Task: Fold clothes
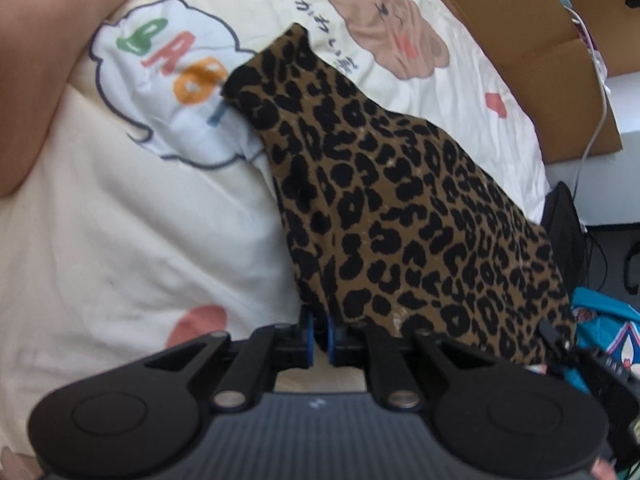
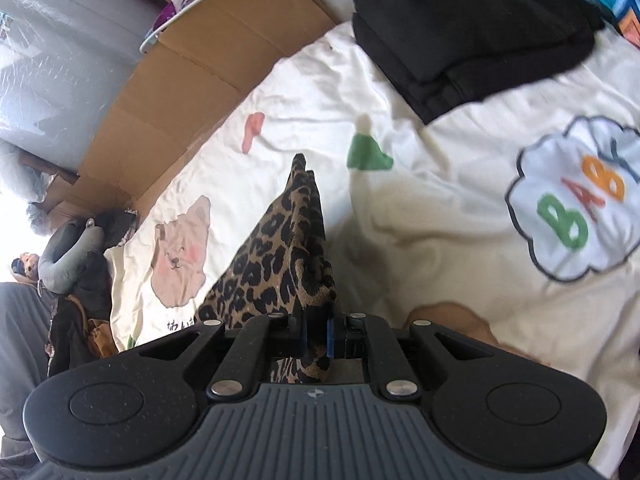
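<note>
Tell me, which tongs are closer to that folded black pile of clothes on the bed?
Right, probably. The right tongs, shut on the leopard-print garment, have the black pile ahead, slightly right. The left tongs grip the same garment's other end, farther aside.

Garment (image 1: 400, 208) on bedsheet (image 1: 120, 220), box (image 1: 532, 52) behind

Both views are bright with soft daylight. In the right wrist view a white glare burns out the left edge, and the folded black garment (image 2: 472, 28) is smeared by motion blur. The fisheye lens bends the edges strongly. The leopard-print cloth (image 1: 400, 208) looks slightly soft, with faint shadows on the cream printed bed cover (image 1: 120, 240).
</note>
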The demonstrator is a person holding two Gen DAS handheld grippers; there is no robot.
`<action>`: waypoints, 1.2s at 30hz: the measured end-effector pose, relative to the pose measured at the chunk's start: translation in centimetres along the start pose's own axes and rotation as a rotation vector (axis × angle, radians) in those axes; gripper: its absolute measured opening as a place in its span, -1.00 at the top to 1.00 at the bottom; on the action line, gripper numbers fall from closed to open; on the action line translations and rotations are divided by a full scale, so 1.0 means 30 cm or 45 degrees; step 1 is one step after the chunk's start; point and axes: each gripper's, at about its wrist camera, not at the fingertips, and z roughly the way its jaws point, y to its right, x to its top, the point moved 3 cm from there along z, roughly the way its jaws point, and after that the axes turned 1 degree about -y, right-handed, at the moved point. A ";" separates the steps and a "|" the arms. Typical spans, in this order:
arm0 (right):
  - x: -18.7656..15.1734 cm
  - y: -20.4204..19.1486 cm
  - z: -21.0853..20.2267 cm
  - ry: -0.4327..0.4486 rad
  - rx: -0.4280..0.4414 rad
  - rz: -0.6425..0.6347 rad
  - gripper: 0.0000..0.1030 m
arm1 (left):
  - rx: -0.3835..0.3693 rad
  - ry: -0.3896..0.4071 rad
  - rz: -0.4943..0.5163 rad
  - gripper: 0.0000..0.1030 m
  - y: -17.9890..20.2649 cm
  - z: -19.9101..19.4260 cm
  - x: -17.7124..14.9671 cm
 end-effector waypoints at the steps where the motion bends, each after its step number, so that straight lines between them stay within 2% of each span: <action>1: 0.013 -0.001 0.000 0.000 -0.002 -0.017 0.87 | -0.008 -0.007 -0.001 0.87 0.005 0.003 -0.006; 8: 0.079 0.022 0.007 0.004 -0.003 -0.061 0.87 | -0.032 -0.064 0.033 0.87 0.056 0.052 -0.036; 23: 0.233 0.094 0.029 0.063 -0.060 -0.090 0.88 | -0.181 -0.211 0.086 0.87 0.146 0.153 -0.060; 28: 0.272 0.120 0.069 0.053 -0.111 -0.081 0.87 | -0.156 -0.288 0.103 0.90 0.105 0.161 -0.088; 32: 0.273 0.161 0.071 0.065 -0.125 -0.006 0.83 | -0.131 -0.300 0.099 0.93 0.055 0.148 -0.078; 35: 0.264 0.192 0.050 0.093 -0.124 0.063 0.55 | -0.119 -0.281 0.080 0.93 0.031 0.125 -0.037; 36: 0.260 0.202 0.043 0.102 -0.124 0.086 0.27 | -0.113 -0.270 0.087 0.92 0.031 0.110 -0.021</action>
